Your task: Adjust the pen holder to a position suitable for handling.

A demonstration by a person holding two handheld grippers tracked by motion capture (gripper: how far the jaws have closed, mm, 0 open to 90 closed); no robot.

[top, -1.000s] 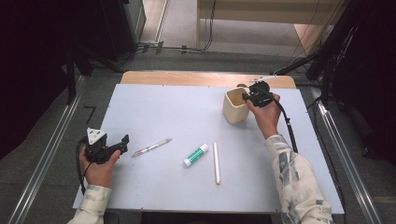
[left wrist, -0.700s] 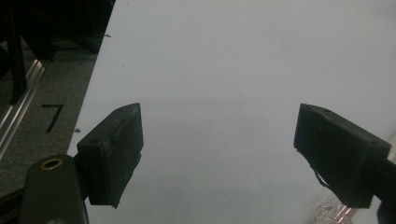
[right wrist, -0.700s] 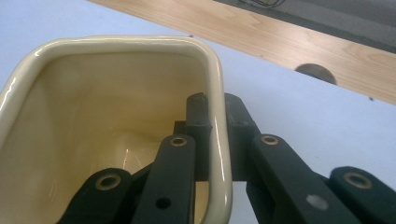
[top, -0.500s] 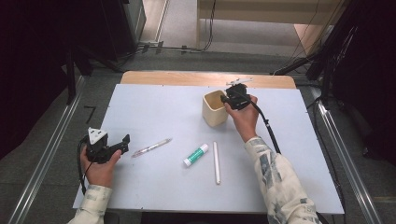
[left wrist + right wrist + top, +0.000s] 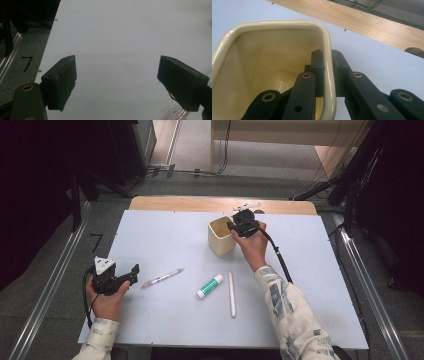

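A cream square cup (image 5: 220, 236) stands upright on the white table (image 5: 165, 235) at the back middle. My right gripper (image 5: 235, 226) is shut on its right wall, one jaw inside the cup and one outside. In the right gripper view the cup (image 5: 249, 62) is empty, with the right gripper (image 5: 328, 56) clamped over the rim. At the front left a hand holds my left gripper (image 5: 132, 272), which is open and points right toward a clear pen (image 5: 162, 277). In the left gripper view the left gripper (image 5: 117, 72) stands wide with bare table between its jaws.
A white glue stick with a green cap (image 5: 210, 286) and a thin white stick (image 5: 231, 294) lie at the front middle. A wooden strip (image 5: 190, 204) borders the table's far edge. Metal rails (image 5: 50, 285) run along both sides on the floor.
My right gripper has carried the cup leftward from the back right of the table toward the back middle. The left gripper has stayed in place.
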